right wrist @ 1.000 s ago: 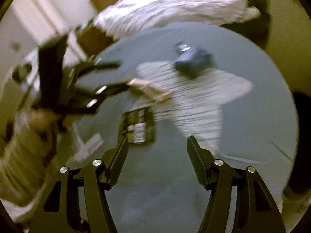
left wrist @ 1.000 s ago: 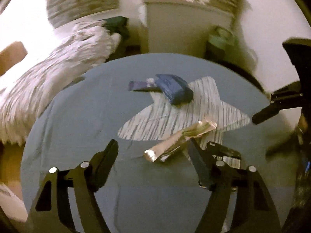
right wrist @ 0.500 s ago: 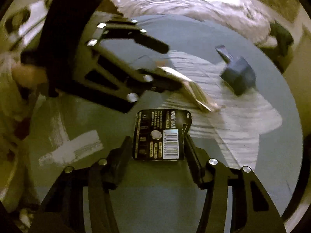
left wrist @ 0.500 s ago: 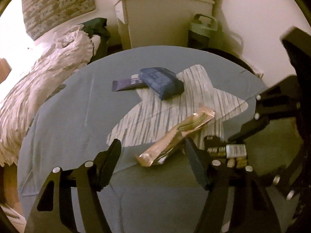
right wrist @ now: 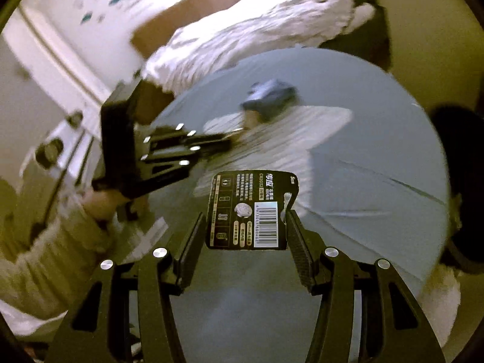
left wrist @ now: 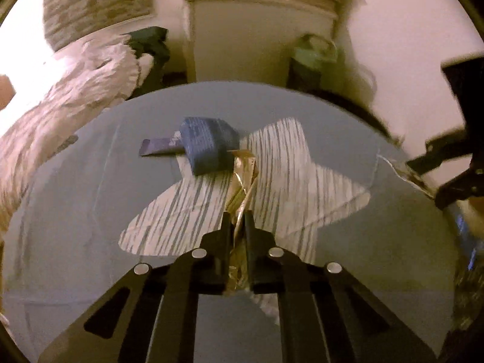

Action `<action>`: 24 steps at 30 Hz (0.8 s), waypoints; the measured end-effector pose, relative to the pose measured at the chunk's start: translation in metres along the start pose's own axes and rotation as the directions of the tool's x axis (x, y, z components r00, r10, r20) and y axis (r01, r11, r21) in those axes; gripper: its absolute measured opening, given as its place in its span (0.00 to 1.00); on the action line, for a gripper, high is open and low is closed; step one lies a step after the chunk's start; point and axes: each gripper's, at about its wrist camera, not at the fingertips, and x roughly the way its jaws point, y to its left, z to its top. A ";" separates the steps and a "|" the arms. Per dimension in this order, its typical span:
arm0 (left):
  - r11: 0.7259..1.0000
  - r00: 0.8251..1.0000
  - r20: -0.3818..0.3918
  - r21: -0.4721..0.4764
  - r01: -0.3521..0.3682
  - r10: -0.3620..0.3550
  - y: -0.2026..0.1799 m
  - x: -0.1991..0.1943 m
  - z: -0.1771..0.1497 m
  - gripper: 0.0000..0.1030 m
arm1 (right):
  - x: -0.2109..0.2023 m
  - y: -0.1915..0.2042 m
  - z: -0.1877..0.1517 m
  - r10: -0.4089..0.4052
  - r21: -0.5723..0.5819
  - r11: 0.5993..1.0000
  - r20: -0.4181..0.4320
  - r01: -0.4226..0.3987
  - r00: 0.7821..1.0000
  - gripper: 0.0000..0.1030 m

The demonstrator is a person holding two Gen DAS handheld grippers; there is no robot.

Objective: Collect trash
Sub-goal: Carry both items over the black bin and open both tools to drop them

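My left gripper (left wrist: 236, 216) is shut on a crinkled gold foil wrapper (left wrist: 243, 178), which sticks forward over the striped star mat (left wrist: 290, 163) on the round blue table (left wrist: 75, 211). A dark blue packet (left wrist: 207, 145) and a purple wrapper (left wrist: 157, 146) lie past it. My right gripper (right wrist: 245, 214) is shut on a black battery card (right wrist: 249, 208) by its two side edges and holds it above the table. The left gripper (right wrist: 224, 144) shows in the right wrist view, near the blue packet (right wrist: 269, 96).
A rumpled white duvet (left wrist: 66, 106) lies left of the table. A pale cabinet (left wrist: 248, 39) and a green bag (left wrist: 314, 57) stand behind it. A dark bin (right wrist: 462, 181) sits at the table's right edge in the right wrist view.
My left gripper closed on the gold wrapper, which now points straight ahead. My right gripper closed on the black card and raised it off the table.
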 end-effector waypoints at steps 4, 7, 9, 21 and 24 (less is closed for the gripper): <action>0.989 0.995 0.084 -0.137 0.057 -0.046 -0.004 -0.017 0.004 0.09 | -0.025 -0.036 -0.007 0.030 0.117 0.992 0.070 -0.038 0.997 0.52; 0.974 0.990 0.124 -0.203 0.098 -0.073 -0.010 -0.026 0.010 0.09 | -0.041 -0.059 -0.008 0.030 0.176 0.983 0.126 -0.052 0.992 0.52; 0.958 0.981 0.159 -0.245 0.147 -0.110 -0.018 -0.029 0.021 0.09 | -0.054 -0.074 -0.010 0.021 0.206 0.977 0.167 -0.055 0.986 0.52; 0.934 0.926 0.253 -0.149 0.324 -0.281 -0.125 0.022 0.131 0.09 | -0.150 -0.191 -0.019 -0.208 0.448 0.894 0.453 -0.019 0.867 0.52; 0.929 0.921 0.218 -0.115 0.352 -0.322 -0.156 0.056 0.154 0.09 | -0.156 -0.216 -0.023 -0.238 0.488 0.872 0.477 -0.030 0.846 0.52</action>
